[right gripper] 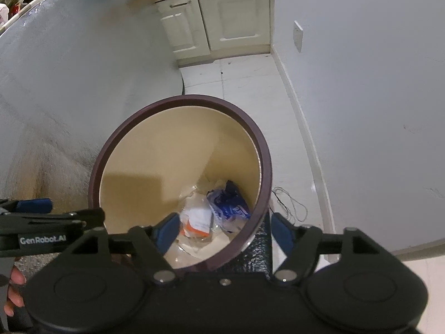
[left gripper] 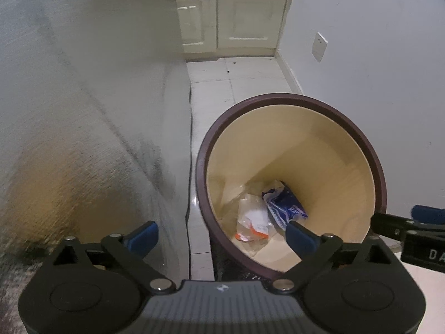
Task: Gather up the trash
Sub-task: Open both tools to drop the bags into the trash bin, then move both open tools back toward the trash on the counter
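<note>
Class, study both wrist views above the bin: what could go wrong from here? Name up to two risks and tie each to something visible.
1. The right gripper hangs open with its fingers either side of the bin rim; moving sideways could knock or tip it.
2. The left gripper sits close beside the right one; the two could collide when withdrawing.

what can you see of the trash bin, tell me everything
The trash bin is round, with a dark brown rim and smooth cream inner wall, likely plastic. It stands upright and open on the pale tiled floor, close beside a grey textured surface. A blue-and-white wrapper and clear plastic packaging lie at its bottom.
</note>
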